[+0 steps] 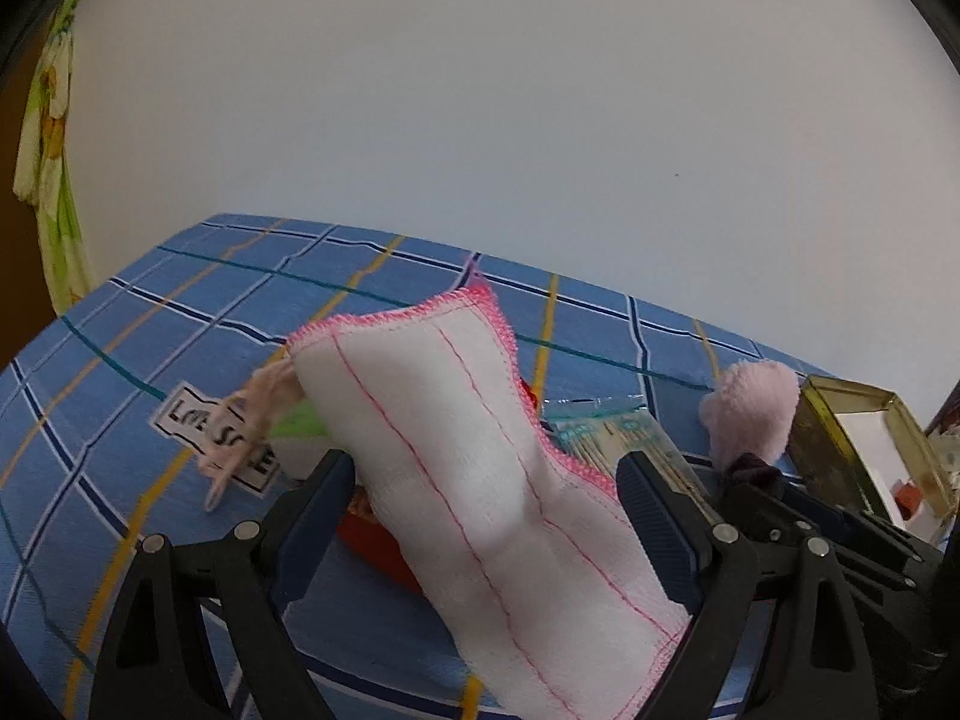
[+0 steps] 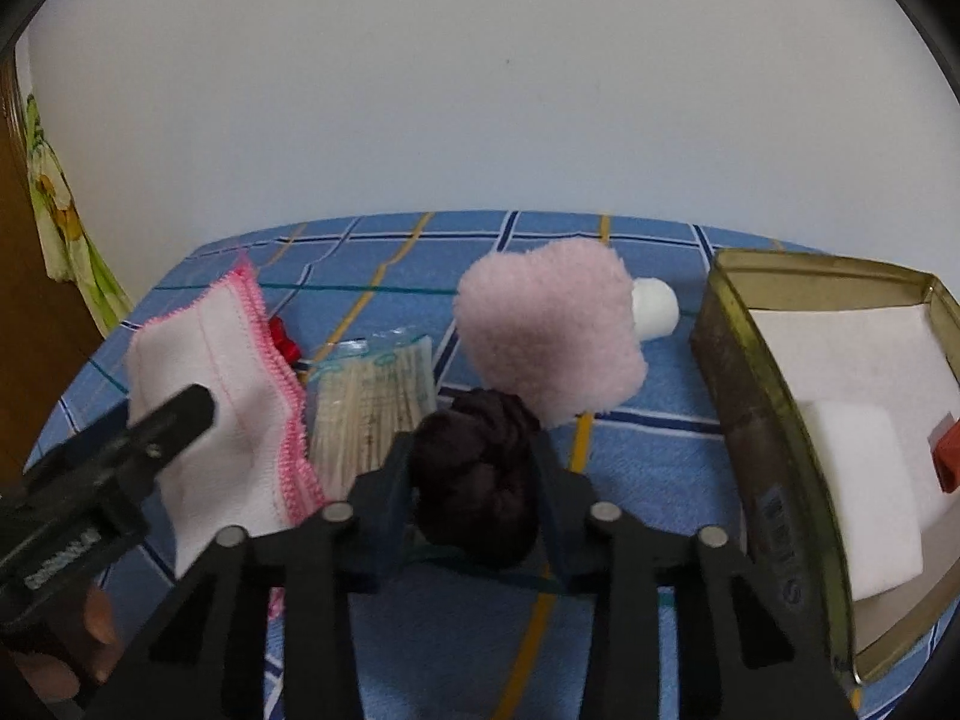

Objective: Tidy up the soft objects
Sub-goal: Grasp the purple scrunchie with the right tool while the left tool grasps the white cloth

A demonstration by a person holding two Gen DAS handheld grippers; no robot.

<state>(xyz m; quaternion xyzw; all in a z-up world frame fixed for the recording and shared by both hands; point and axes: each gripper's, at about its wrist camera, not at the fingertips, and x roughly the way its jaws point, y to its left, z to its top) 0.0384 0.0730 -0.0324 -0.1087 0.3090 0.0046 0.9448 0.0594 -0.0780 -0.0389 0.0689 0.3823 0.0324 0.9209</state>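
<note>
My left gripper (image 1: 486, 480) has its jaws wide apart with a white cloth with pink stitched edges (image 1: 480, 450) standing up between them; I cannot tell whether the fingers press it. The cloth also shows in the right wrist view (image 2: 222, 378), with a left gripper finger (image 2: 174, 420) in front of it. My right gripper (image 2: 474, 468) is shut on a dark scrunchie (image 2: 480, 474) that carries a fluffy pink heart (image 2: 546, 330). The heart also shows in the left wrist view (image 1: 750, 408). Both are held above the blue checked cloth (image 1: 150, 360).
An open brass-coloured tin (image 2: 774, 444) stands at the right, holding white paper, a white block (image 2: 870, 492) and a small red thing (image 2: 947, 459). A bag of wooden sticks (image 2: 372, 402), a red item (image 2: 285, 342) and a white cap (image 2: 655, 306) lie on the cloth. A plain wall stands behind.
</note>
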